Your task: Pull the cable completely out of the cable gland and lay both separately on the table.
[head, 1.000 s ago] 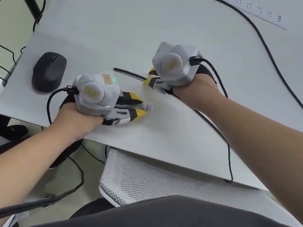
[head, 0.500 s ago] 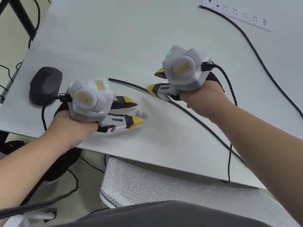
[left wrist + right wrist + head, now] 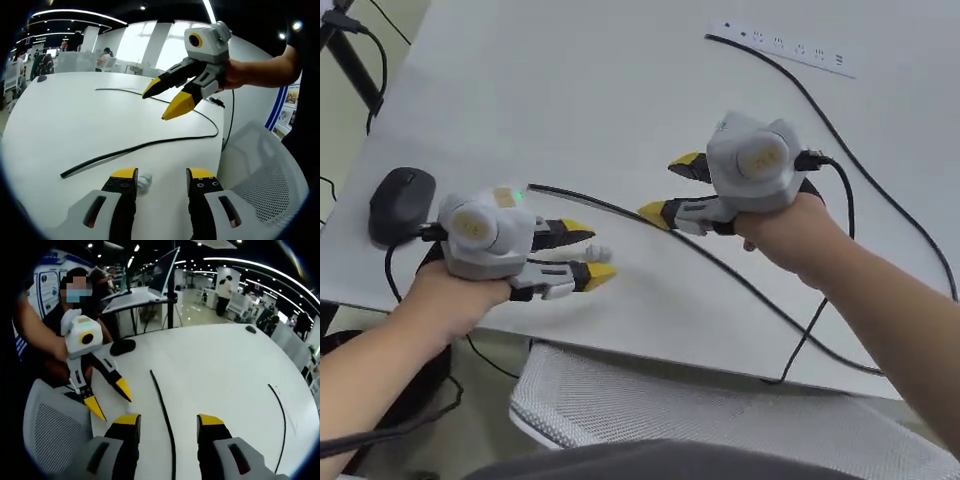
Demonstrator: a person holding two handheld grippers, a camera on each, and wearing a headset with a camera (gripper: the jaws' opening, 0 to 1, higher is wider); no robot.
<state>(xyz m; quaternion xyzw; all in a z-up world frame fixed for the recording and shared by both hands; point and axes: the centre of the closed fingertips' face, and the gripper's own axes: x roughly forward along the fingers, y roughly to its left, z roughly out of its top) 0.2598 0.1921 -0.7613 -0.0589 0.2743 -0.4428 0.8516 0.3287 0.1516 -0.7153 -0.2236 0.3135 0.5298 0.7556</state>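
We find the black cable (image 3: 140,146) lying free on the table (image 3: 600,90). Its long axis runs diagonally, from a loose end pointing toward the left edge, past both grippers, toward the front right edge. The cable gland (image 3: 144,181) lies apart from it near the front edge, between the parted jaws of the left gripper (image 3: 603,250) and just beside one jaw. We cannot tell its axis or whether they touch. Half a second ago the right gripper (image 3: 660,188) had its tips low by the cable. Now we see it raised above the cable, jaws wide apart, holding nothing.
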